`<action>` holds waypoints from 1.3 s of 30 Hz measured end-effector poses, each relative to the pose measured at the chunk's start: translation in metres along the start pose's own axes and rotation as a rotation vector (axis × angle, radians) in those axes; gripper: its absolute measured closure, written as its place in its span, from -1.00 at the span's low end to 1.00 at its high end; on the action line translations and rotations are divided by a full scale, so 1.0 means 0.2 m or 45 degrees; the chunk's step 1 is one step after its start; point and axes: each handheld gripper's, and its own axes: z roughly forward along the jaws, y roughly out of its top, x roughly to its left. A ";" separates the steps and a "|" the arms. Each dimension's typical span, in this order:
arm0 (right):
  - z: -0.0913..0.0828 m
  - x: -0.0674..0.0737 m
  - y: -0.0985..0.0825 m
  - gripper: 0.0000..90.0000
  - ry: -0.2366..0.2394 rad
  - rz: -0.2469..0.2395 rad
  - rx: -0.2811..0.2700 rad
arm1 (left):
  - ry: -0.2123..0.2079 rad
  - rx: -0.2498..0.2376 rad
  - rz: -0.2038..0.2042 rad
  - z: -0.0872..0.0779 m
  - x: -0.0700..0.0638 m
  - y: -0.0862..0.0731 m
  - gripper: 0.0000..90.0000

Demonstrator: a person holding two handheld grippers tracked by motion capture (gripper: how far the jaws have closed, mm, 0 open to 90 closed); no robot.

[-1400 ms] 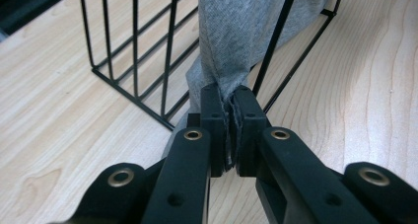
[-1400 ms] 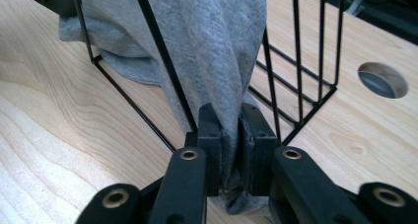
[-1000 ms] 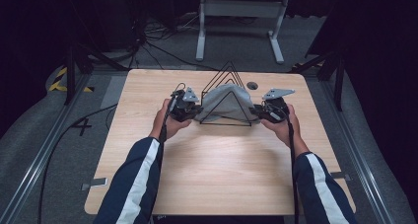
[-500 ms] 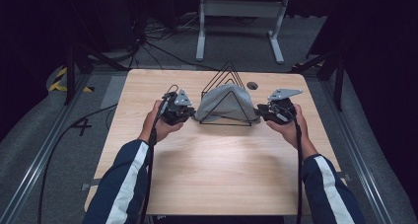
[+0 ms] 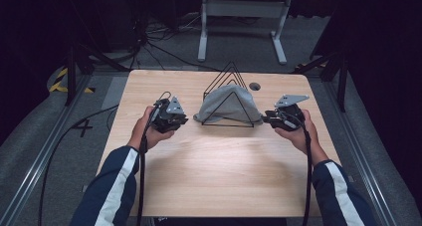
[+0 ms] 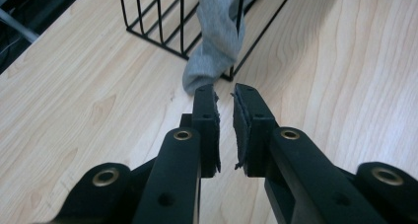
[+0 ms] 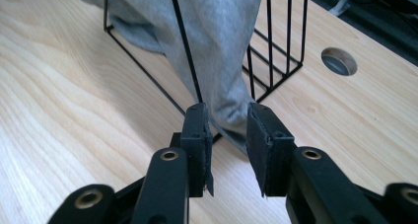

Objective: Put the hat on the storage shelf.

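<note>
Grey cloth (image 5: 226, 104) hangs draped over the black triangular wire rack (image 5: 225, 81) at the back middle of the pale wooden table (image 5: 214, 181). Since a second ago both hands have drawn outward from it. The left gripper (image 6: 224, 93), just off the cloth's corner, shows a narrow empty gap; the right gripper (image 7: 226, 115) has been opening too (nothing pinched). No writing is readable.

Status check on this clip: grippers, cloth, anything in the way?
Left gripper and right gripper jaws just opening, nothing clamped. Grey cloth draped over wire rack. Table clear ahead.
</note>
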 end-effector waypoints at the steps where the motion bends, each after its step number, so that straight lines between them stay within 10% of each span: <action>1: -0.01 0.00 -0.01 0.54 0.001 -0.006 0.011 | 0.002 0.005 0.003 -0.01 0.00 -0.02 0.77; 23: -0.14 0.02 -0.21 0.39 -0.018 -0.032 0.096 | 0.000 0.082 0.030 -0.15 -0.09 -0.27 0.56; 39: -0.23 0.10 -0.45 -0.13 -0.058 -0.061 0.136 | 0.014 0.172 -0.067 -0.23 -0.17 -0.51 0.03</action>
